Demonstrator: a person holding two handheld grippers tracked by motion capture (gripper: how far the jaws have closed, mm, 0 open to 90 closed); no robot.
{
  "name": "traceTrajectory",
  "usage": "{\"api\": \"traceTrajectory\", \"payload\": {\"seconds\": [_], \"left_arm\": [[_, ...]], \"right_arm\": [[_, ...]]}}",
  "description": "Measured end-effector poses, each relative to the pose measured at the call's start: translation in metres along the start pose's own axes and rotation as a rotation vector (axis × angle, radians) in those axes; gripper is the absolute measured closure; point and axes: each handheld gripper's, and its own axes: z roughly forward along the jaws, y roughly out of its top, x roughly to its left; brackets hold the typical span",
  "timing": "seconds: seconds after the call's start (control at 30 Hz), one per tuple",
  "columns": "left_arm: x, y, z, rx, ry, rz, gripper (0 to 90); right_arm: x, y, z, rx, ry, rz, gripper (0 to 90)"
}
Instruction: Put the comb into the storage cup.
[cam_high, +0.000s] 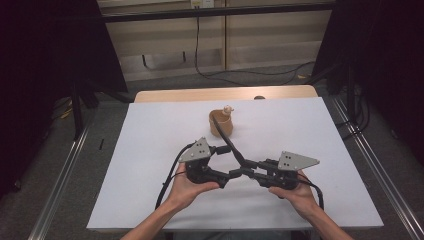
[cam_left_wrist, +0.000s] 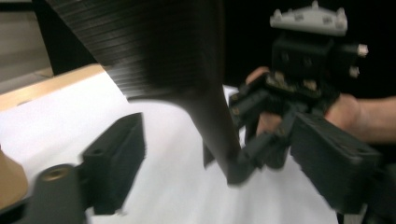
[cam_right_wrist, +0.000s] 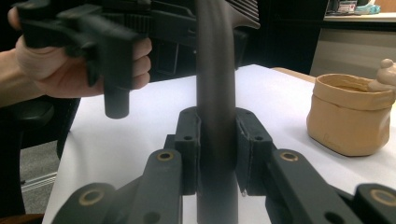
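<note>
White sheeting covers the desk (cam_high: 150, 150), a tan pot (cam_high: 220, 123) standing toward its far middle; the right claw (cam_right_wrist: 217, 154) is clamped on a long black spatula handle (cam_right_wrist: 215, 93) near the desk's front; the left claw (cam_left_wrist: 219, 154) stands apart around that same handle.

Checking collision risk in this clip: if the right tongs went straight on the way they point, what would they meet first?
The right tongs, shut on the black utensil handle, point toward the left tongs, close ahead. Those or the hand holding them likely come first; depth is unclear.
</note>
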Motion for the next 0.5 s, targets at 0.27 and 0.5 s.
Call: {"api": "traceTrajectory", "payload": {"seconds": [0.27,0.5], "left_arm": [[-0.0011,0.0025,0.0059,-0.022,-0.011,-0.004,43.1],[0.0027,0.0022,0.0052,-0.043,-0.015,-0.043,56.7]], "right_arm": [[0.0001,-0.0003,0.0002,-0.006,0.003,0.004,72.7],[-0.0006,0.0004,-0.0006,-0.013,0.003,0.002,72.7]]}}
